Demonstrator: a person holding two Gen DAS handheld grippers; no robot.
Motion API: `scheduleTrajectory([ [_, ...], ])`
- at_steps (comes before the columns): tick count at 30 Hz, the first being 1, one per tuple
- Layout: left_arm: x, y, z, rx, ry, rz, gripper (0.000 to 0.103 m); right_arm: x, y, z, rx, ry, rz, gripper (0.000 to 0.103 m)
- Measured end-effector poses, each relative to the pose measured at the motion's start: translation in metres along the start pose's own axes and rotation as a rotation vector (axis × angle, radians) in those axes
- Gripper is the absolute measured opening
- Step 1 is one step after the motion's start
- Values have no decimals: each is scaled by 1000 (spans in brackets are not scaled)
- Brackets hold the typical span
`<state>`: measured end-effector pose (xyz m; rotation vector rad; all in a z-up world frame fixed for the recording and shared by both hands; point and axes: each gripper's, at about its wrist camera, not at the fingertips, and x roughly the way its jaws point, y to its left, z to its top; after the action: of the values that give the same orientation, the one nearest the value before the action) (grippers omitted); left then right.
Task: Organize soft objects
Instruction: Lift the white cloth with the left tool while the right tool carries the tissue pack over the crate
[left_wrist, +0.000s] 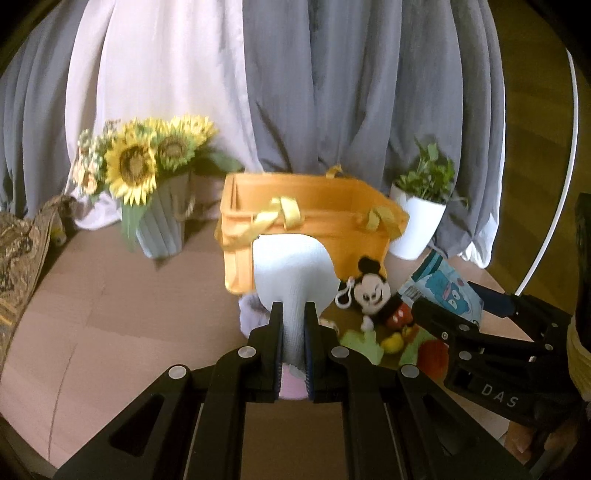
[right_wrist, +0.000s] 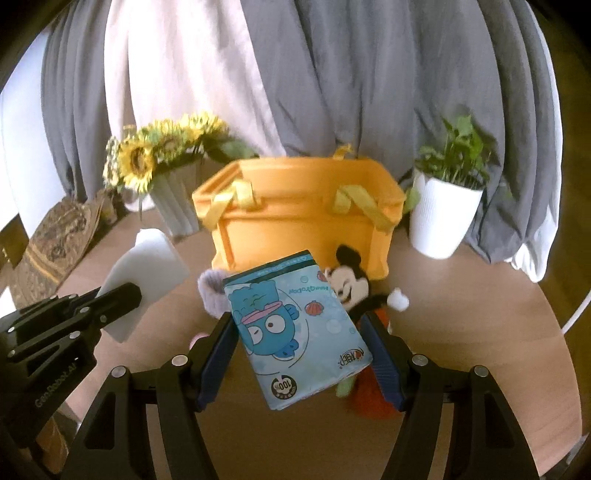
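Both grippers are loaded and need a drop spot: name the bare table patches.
Bare table spreads left of the orange basket, below the sunflower vase. A narrower patch lies right of the white plant pot. The basket's front, with the Mickey plush, is crowded.

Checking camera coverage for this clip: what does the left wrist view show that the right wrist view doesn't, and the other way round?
Left wrist only: the left tongs from behind, shut on a white cloth, and something pink low between the fingers.

Right wrist only: the right tongs gripping the blue tissue pack on both sides, with its whole printed face in view.

Both: the orange basket, mouse plush, sunflowers, white plant pot, curtains, and each other's tongs from the side.
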<state>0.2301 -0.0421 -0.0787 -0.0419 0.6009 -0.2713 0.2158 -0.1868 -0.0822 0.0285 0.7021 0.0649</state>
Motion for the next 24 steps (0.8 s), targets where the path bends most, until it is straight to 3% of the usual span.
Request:
scheduleTrajectory([
  [24, 5, 13, 84, 53, -202, -30, 11, -3, 3, 78, 43, -226, -52, 69],
])
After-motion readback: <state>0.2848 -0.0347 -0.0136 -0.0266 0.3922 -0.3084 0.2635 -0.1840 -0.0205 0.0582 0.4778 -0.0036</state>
